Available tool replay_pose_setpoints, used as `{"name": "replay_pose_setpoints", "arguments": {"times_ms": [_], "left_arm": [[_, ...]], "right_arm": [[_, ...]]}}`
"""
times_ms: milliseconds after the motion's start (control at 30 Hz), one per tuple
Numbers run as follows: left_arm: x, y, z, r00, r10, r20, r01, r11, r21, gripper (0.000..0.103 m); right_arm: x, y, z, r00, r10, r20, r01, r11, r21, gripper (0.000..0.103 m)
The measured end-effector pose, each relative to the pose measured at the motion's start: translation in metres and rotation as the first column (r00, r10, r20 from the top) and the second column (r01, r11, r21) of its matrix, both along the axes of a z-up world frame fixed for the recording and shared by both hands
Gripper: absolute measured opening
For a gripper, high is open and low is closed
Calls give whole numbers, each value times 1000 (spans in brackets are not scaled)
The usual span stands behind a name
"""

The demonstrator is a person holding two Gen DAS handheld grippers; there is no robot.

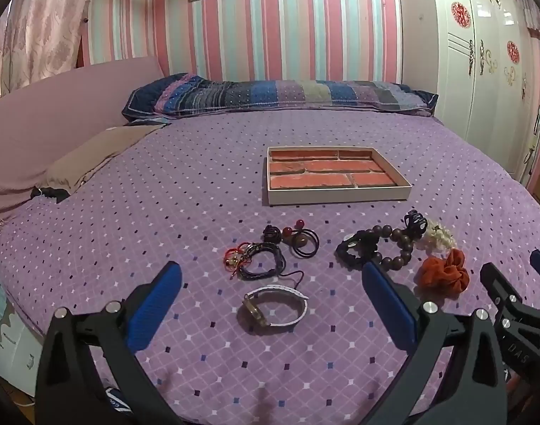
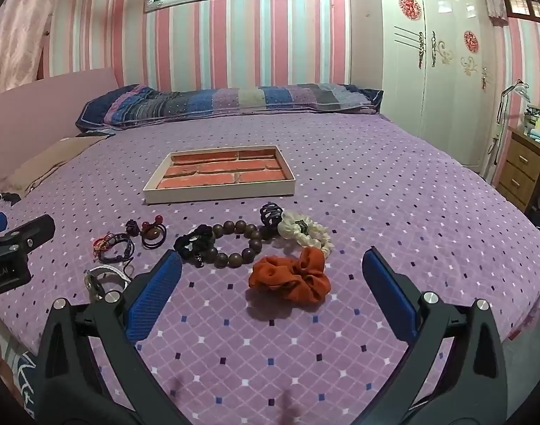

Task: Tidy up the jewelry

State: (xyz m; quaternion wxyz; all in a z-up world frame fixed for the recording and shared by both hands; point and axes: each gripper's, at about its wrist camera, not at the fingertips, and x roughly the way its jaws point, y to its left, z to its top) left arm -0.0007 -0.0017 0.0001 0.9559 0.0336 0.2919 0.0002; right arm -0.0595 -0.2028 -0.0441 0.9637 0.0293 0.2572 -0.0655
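Note:
A shallow box [image 1: 337,196] with a brick-pattern bottom lies on the purple bedspread; it also shows in the right wrist view [image 2: 217,191]. In front of it lie a white-strapped watch [image 1: 275,308], black and red cord bracelets [image 1: 256,264], bead hair ties [image 1: 300,241], a brown bead bracelet [image 2: 234,242], a cream scrunchie [image 2: 305,232] and an orange scrunchie [image 2: 291,278]. My left gripper [image 1: 271,279] is open above the watch. My right gripper [image 2: 271,265] is open above the orange scrunchie.
A striped pillow [image 1: 280,97] lies at the head of the bed. A white wardrobe [image 2: 440,56] and a wooden drawer unit [image 2: 521,173] stand to the right. A brown cushion [image 1: 100,154] lies at the left.

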Motion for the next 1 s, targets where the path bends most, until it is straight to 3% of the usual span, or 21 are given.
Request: {"name": "replay_pose_setpoints", "arguments": {"times_ms": [233, 1000], "left_arm": [[-4, 1, -3, 1000, 1, -1, -1, 1000, -8, 99], [-2, 7, -11, 1000, 7, -16, -8, 1000, -17, 99]], "right_arm": [[2, -4, 15, 1000, 1, 10, -1, 1000, -8, 99], [1, -6, 16, 1000, -10, 15, 10, 1000, -15, 99]]}}
